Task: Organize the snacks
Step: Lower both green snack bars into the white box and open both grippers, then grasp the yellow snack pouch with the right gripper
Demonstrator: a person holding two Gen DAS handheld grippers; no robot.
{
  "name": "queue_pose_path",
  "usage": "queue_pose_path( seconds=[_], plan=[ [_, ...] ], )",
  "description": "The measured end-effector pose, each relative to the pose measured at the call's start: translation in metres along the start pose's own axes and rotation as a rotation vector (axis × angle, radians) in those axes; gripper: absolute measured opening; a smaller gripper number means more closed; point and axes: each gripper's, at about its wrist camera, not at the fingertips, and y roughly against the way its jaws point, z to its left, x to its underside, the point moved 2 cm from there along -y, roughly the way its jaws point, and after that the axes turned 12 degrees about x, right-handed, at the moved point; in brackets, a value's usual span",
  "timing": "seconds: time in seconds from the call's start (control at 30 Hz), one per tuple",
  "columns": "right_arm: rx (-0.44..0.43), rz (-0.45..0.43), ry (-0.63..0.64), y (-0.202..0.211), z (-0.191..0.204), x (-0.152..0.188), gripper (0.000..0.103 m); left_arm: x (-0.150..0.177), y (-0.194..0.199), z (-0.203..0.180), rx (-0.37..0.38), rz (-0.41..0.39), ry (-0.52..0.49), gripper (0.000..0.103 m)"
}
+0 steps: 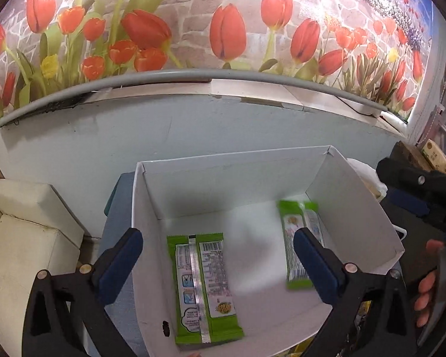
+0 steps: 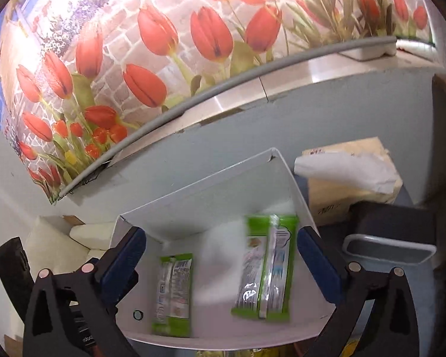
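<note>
An open white cardboard box (image 1: 353, 196) stands before a wall papered with red tulips (image 1: 223, 29). Inside lie two green foil snack packets, well apart: one (image 1: 205, 285) at the left, one (image 1: 294, 247) by the right wall. A tissue-topped brown carton (image 2: 351, 184) sits right of the box.

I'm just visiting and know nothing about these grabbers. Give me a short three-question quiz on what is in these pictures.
1. How many green snack packets lie in the white box?
2. True or false: the left gripper is clamped on a packet.
3. In the right wrist view, what sits to the right of the box, behind the grey bin? A) tissue pack B) a kettle C) a shoe

Key: 1. Two. 2. False; both it and the right gripper stand open and empty. 3. A.
</note>
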Motion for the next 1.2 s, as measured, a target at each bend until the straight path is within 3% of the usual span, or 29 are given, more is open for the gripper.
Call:
queue_pose_path(
  seconds=[0.17, 0.4, 0.53, 0.73, 0.93, 1.2],
  plan=[
    [-0.034, -0.023, 0.011, 0.016, 0.001, 0.009, 0.103, 0.002, 0.016, -0.006, -0.001, -0.025, -0.016, 0.103],
    [-0.062, -0.136, 0.121, 0.072, 0.004, 0.045, 0.103, 0.025, 0.063, -0.03, 0.016, -0.09, -0.101, 0.103],
    [-0.032, -0.149, 0.223, 0.112, -0.002, 0.082, 0.103, 0.056, 0.094, -0.05, 0.03, -0.105, -0.143, 0.103],
    [0.063, -0.193, 0.311, 0.166, -0.029, 0.156, 0.103, 0.132, 0.141, -0.086, 0.094, -0.101, -0.222, 0.103],
    [0.095, -0.085, 0.414, 0.166, -0.067, 0.228, 0.103, 0.208, 0.174, -0.113, 0.153, -0.052, -0.246, 0.103],
    [0.158, 0.015, 0.814, 0.12, -0.089, 0.249, 0.103, 0.245, 0.192, -0.13, 0.208, -0.014, -0.262, 0.103]
  ],
)
